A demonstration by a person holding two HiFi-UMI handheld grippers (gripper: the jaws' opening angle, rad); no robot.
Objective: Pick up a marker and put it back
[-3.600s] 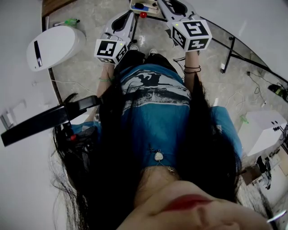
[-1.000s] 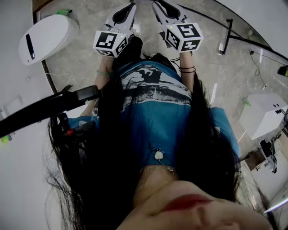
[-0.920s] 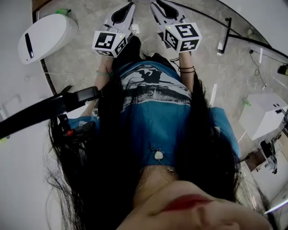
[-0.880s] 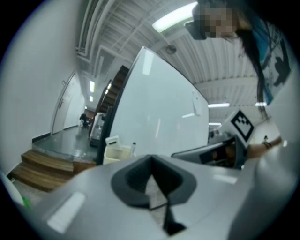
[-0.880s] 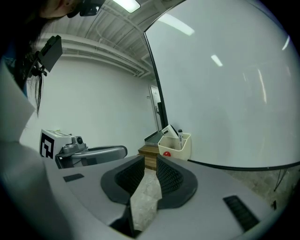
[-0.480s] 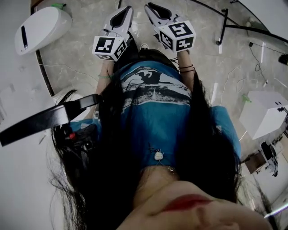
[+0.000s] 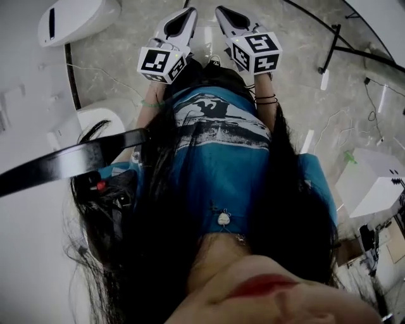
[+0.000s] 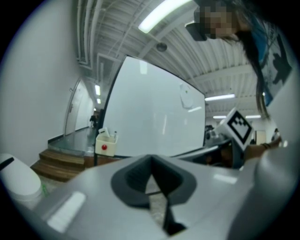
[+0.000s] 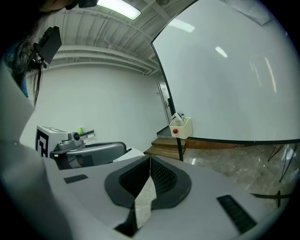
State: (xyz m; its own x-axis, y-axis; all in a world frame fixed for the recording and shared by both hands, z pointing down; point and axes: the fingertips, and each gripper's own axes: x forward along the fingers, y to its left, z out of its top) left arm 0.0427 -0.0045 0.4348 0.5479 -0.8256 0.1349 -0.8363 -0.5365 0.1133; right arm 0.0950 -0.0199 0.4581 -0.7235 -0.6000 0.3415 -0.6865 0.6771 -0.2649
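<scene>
Swinging round since the earlier frames, the person has turned so that the white rounded device point(image 7: 77, 18) now sits in the top left corner of the head view, and the tray seen earlier at the top edge is out of sight. In that view the left gripper point(image 7: 188, 11) and the right gripper point(image 7: 223, 11) are held side by side ahead of the person, over the marbled floor point(image 7: 114, 57), their marker cubes facing up. The left gripper view shows its jaws brought together at the tips with nothing between them. Beyond them stands a whiteboard point(image 8: 154, 117), with a pale holder box point(image 8: 106, 145) bearing a red dot at its lower left corner. Slim things point(image 8: 105, 132) stand up in the box, and the marker is too small to pick out among them. The right gripper view shows jaws that have just been closing and now meet, empty. The same box hangs far off at the board's lower edge, well apart from both grippers, beside wooden steps point(image 9: 165, 145).
</scene>
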